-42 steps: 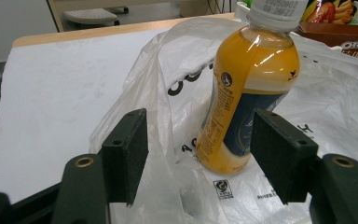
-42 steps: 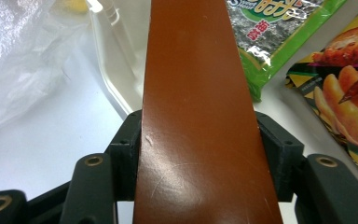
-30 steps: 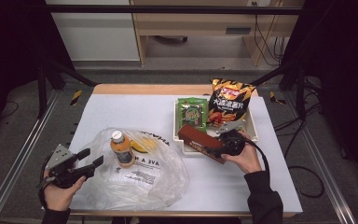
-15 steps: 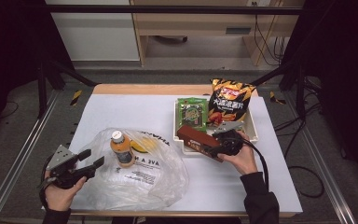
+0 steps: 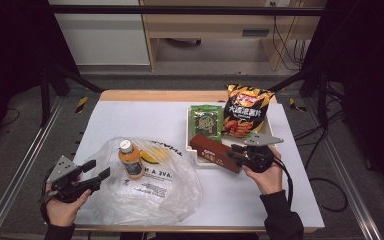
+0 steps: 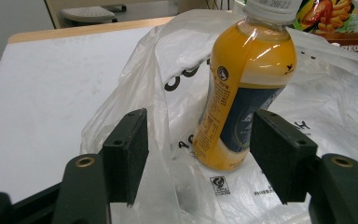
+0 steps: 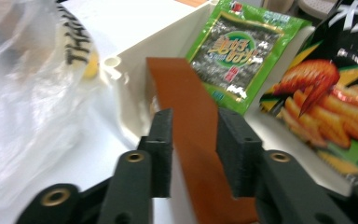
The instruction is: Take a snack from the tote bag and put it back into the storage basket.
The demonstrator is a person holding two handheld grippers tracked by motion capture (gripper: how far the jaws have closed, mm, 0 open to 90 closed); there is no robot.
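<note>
Jaws of the right gripper [image 7: 193, 156] are clamped on a brown box [image 5: 215, 152], held at the near edge of the white tray [image 5: 192, 150], where a green packet [image 5: 206, 121] and a chip bag [image 5: 245, 110] lie. Across the bench [image 5: 140, 117], the left gripper [image 6: 200, 154] stands open, with a fold of the plastic bag [image 5: 150, 192] between its jaws and the juice bottle [image 6: 242, 93] upright on the bag just ahead.

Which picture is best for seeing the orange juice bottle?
The left gripper view: the orange juice bottle stands close and large there, label and white cap clear, inside the plastic bag. The high view shows it small, from above. In the right gripper view I cannot make it out.
</note>
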